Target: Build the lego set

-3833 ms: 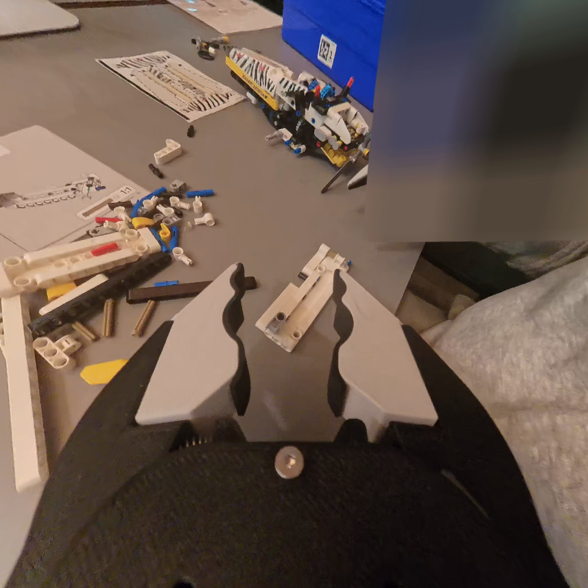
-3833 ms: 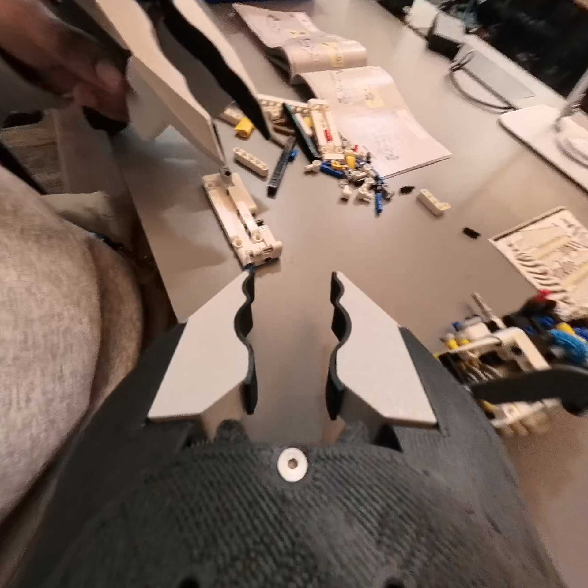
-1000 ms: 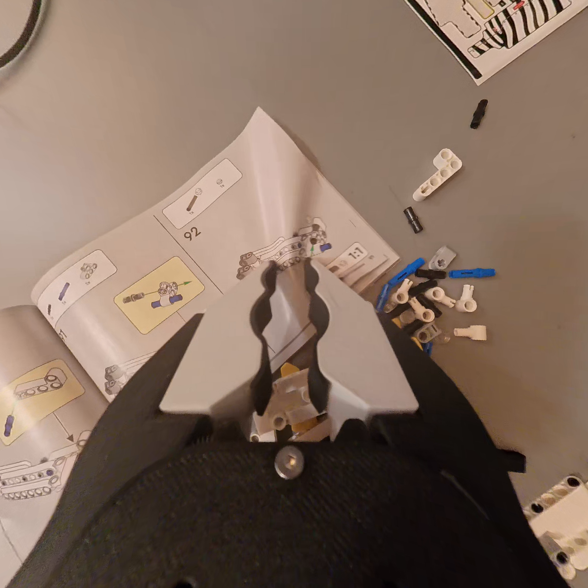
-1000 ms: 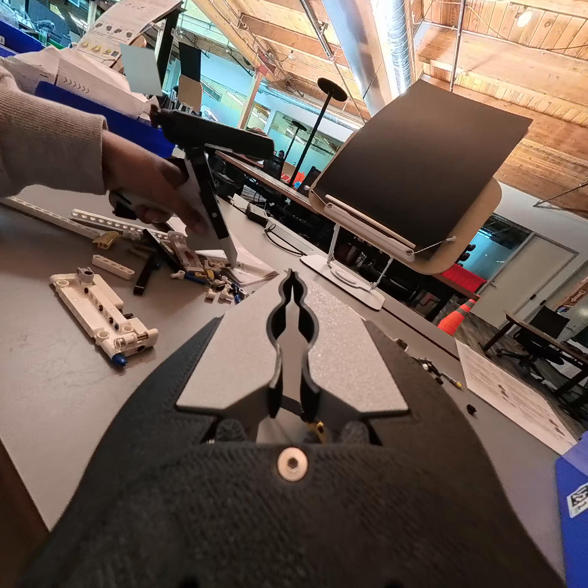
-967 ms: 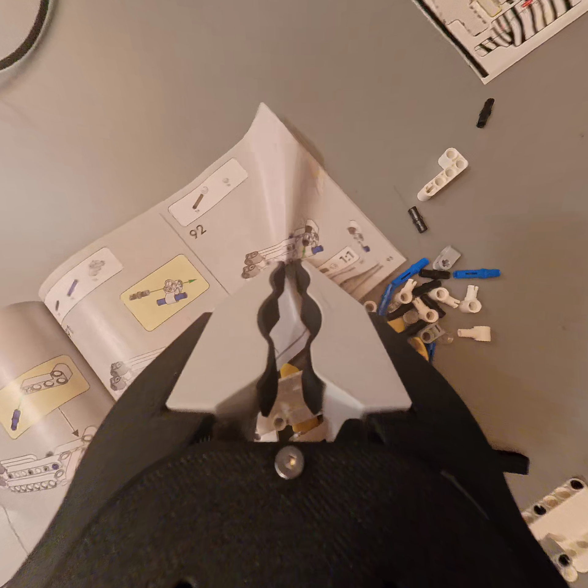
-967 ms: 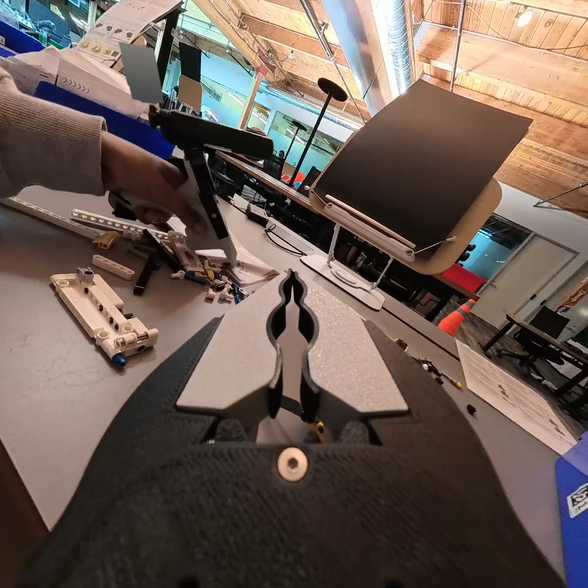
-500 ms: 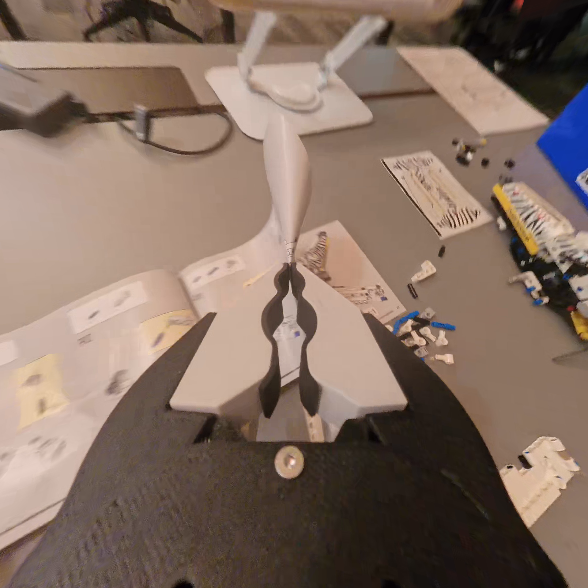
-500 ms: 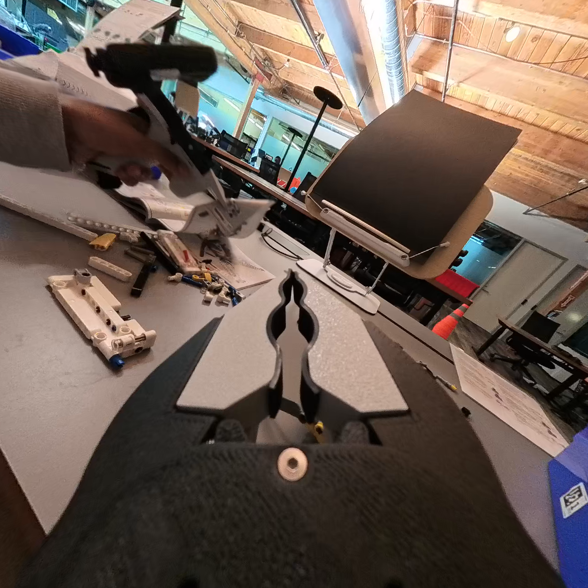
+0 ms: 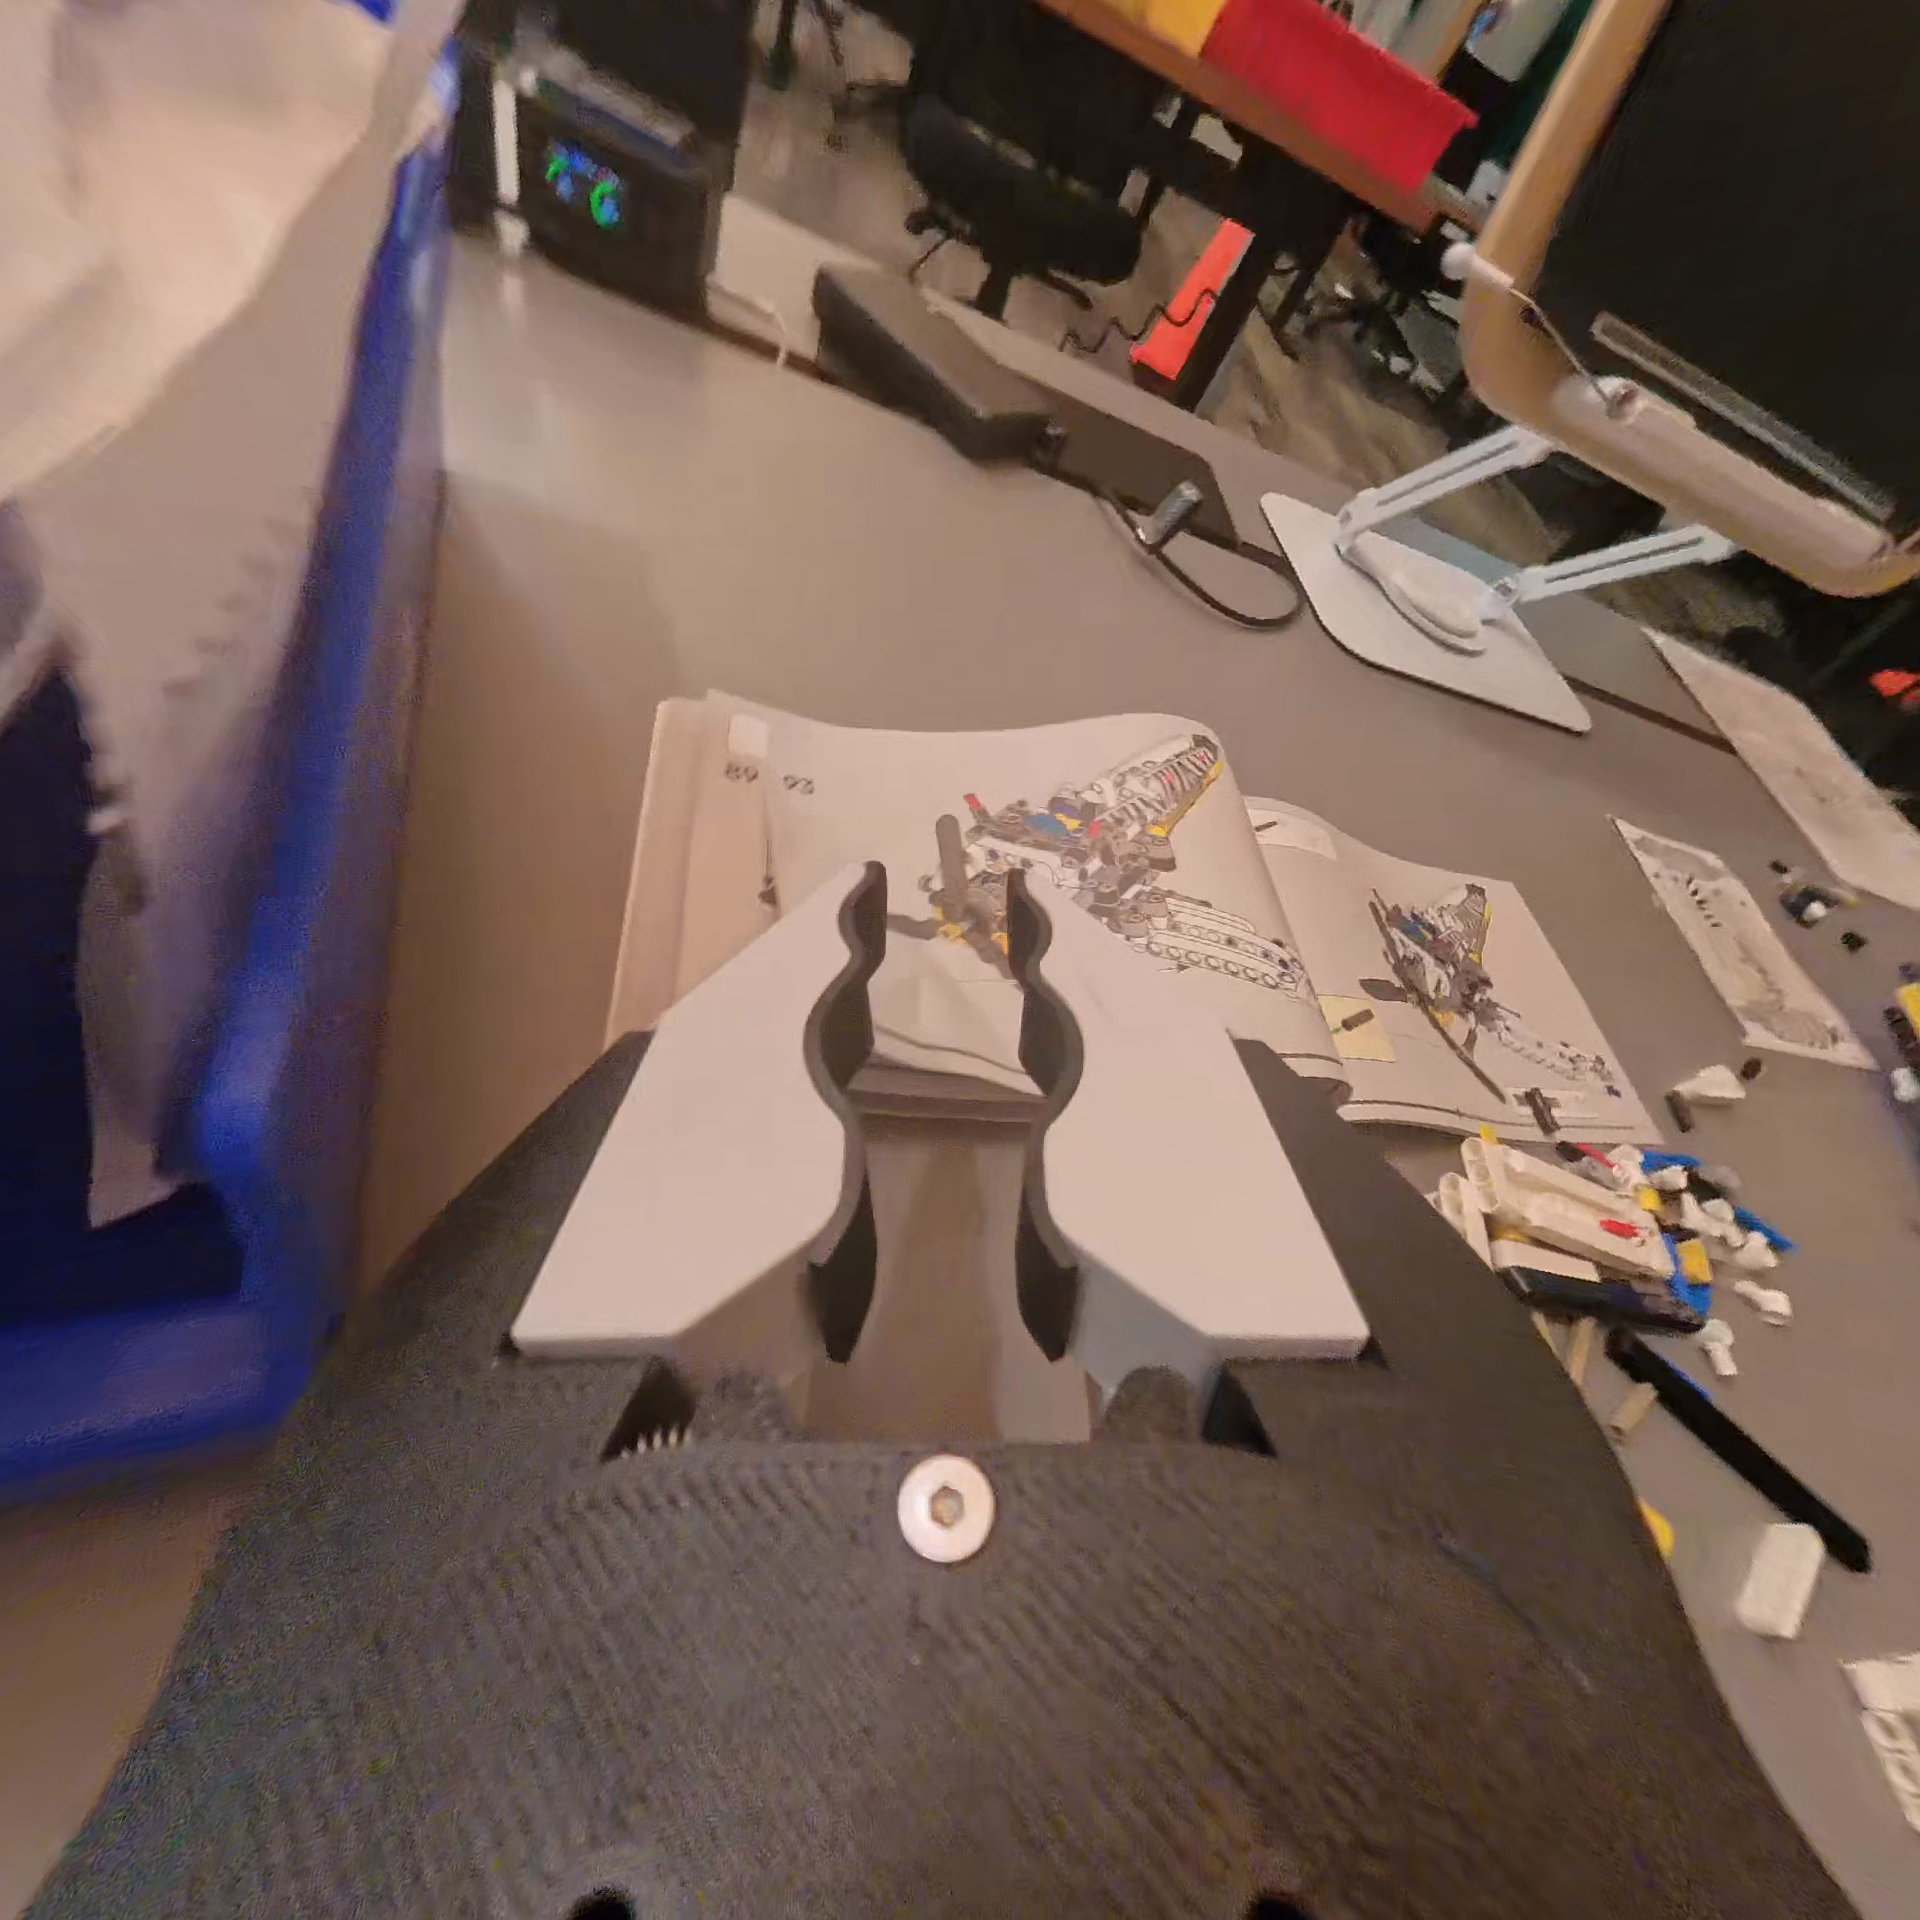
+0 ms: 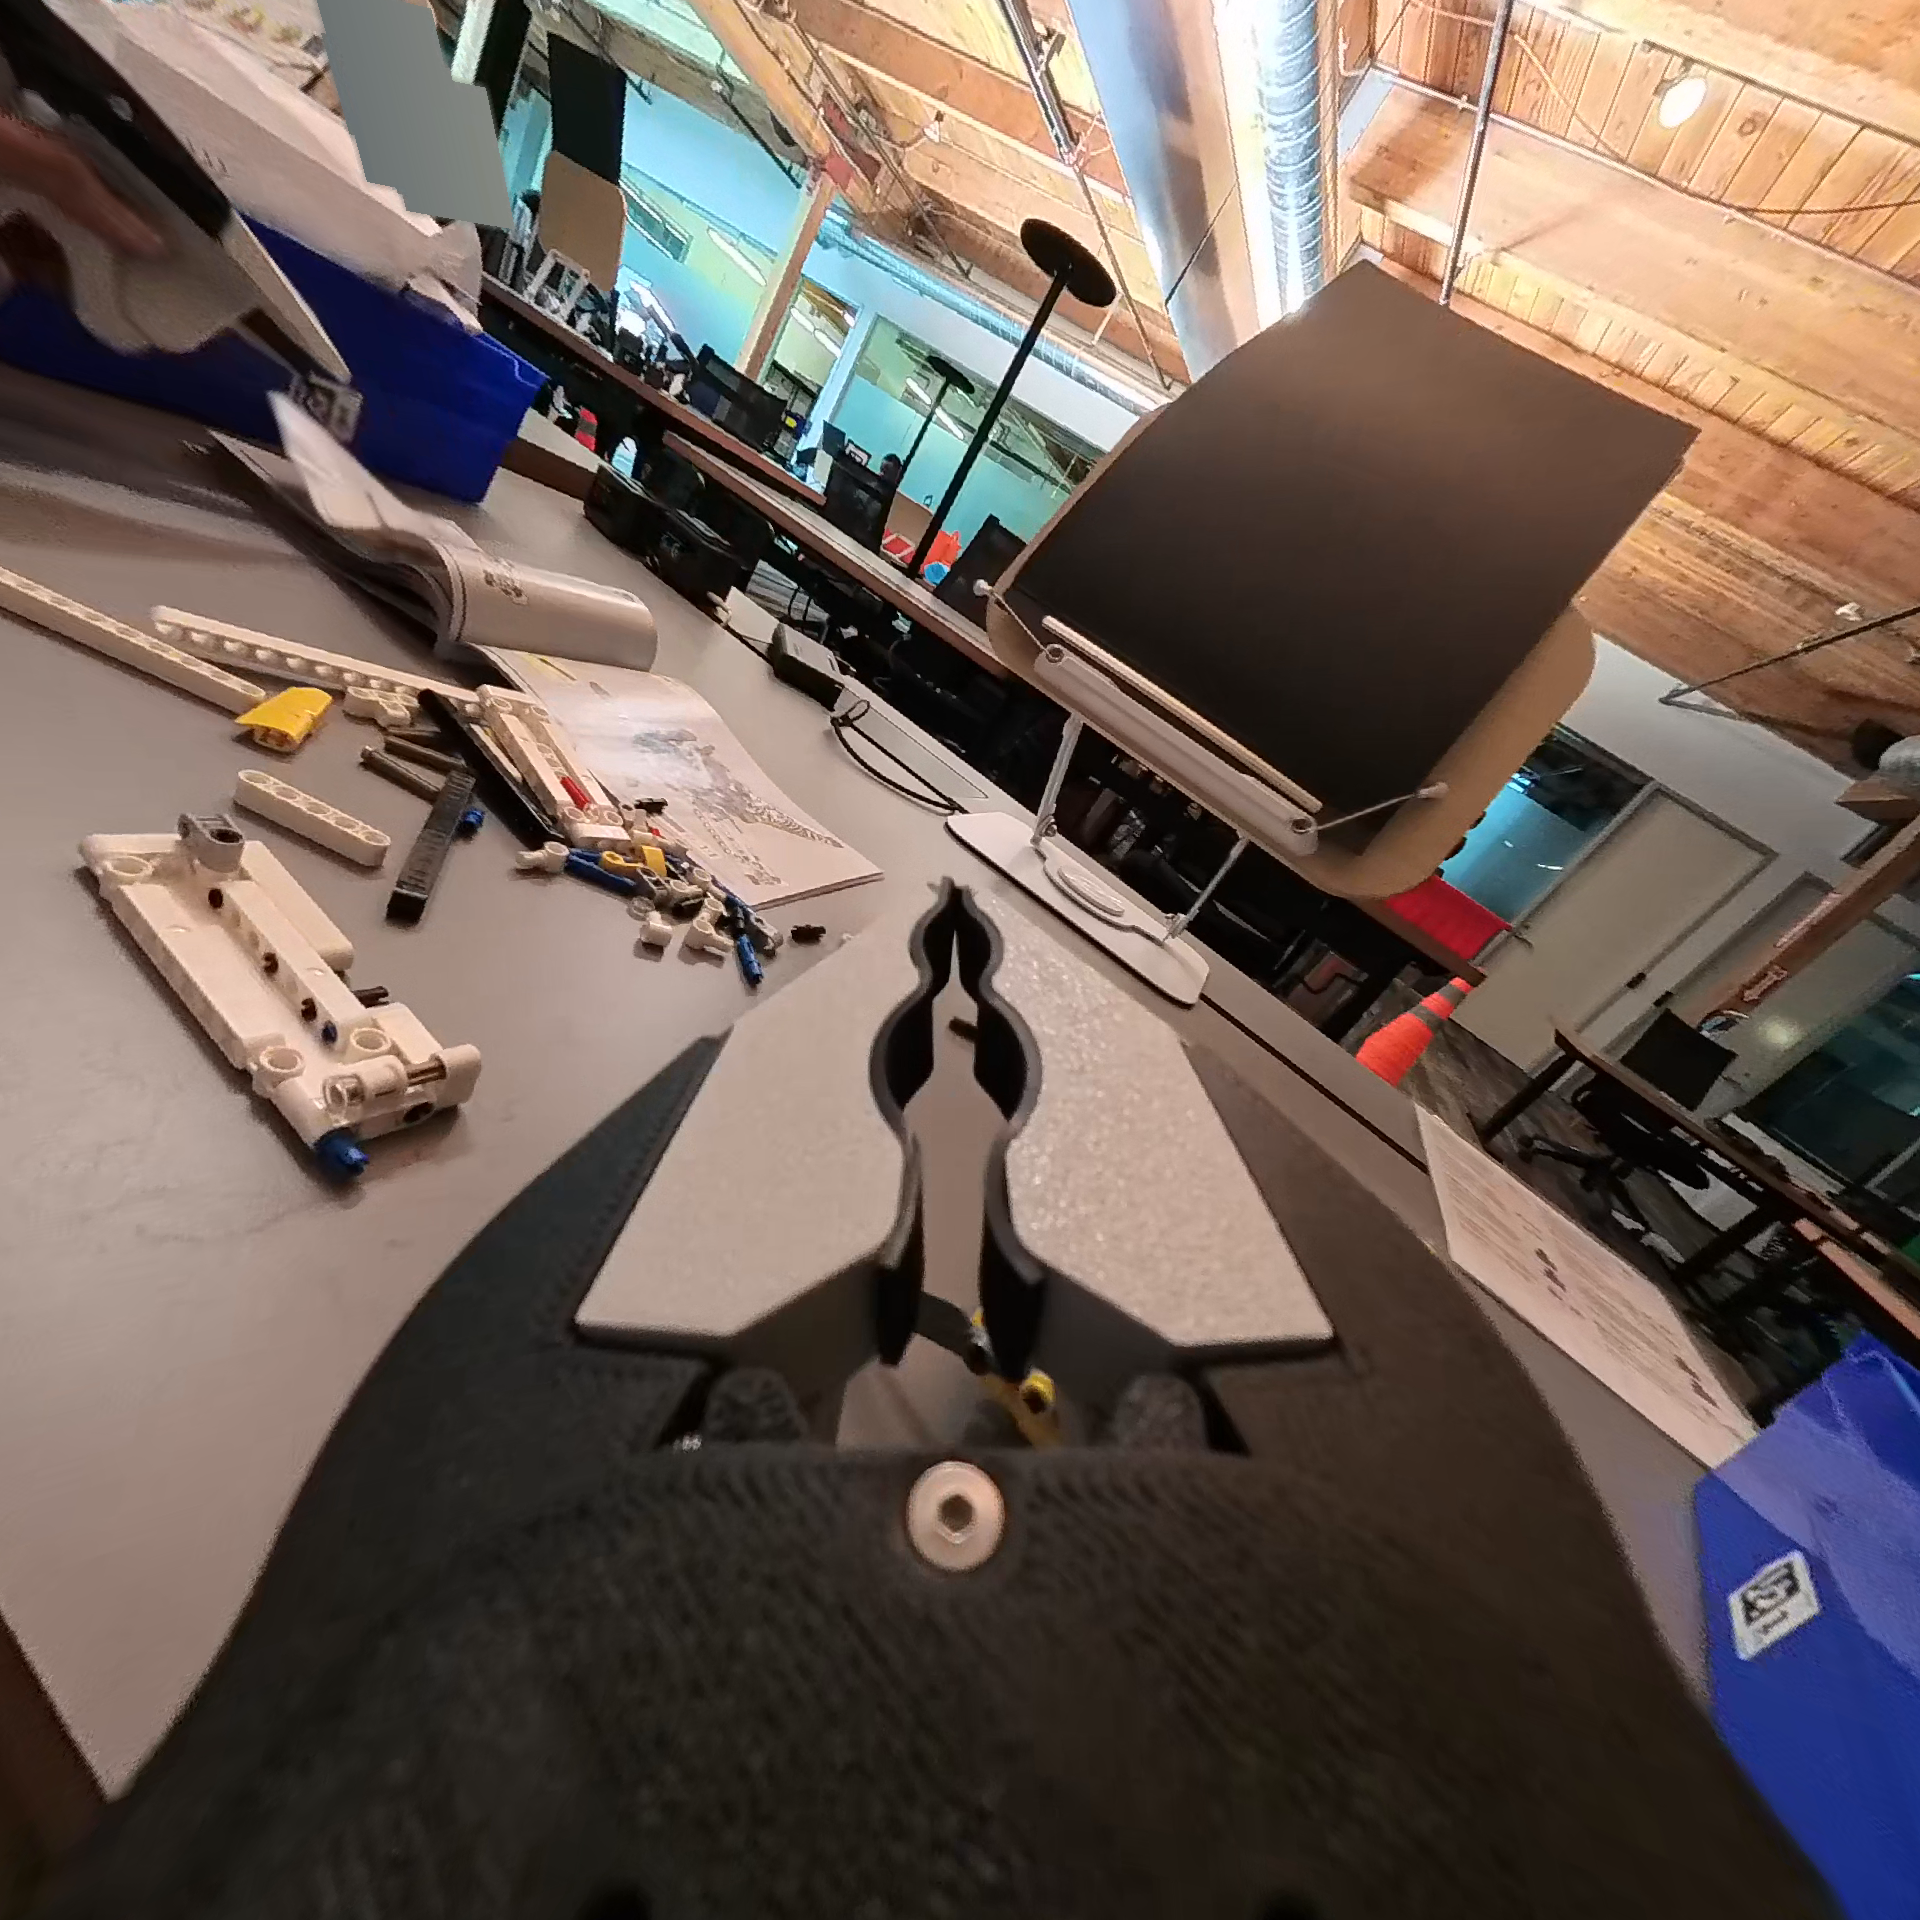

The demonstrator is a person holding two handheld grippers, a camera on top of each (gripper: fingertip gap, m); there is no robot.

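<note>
My left gripper (image 9: 938,902) is open and empty, held low over the near edge of the open instruction booklet (image 9: 1049,862). One of its fingers (image 10: 275,296) shows blurred at the top left of the right wrist view, above the booklet (image 10: 665,769). My right gripper (image 10: 951,896) is shut and tilted up over the table. A bit of black and yellow lego (image 10: 1013,1377) shows under the base of its jaws; I cannot tell if it is held. A white lego assembly (image 10: 265,971) lies to its left. A pile of small parts (image 10: 681,899) lies by the booklet.
A blue bin (image 9: 301,727) stands close on the left of the left gripper. Long white beams (image 10: 249,649), a black beam (image 10: 431,842) and a yellow piece (image 10: 281,717) lie near the booklet. A stand with a black board (image 10: 1309,644) is at the back, another blue bin (image 10: 1818,1558) at the right. The tips of one gripper are about 45 cm away from the tips of the other.
My left gripper pinched a booklet page, lifted and turned it, then let go and opened; the booklet shows a new spread. My right gripper stays shut and has barely moved.
</note>
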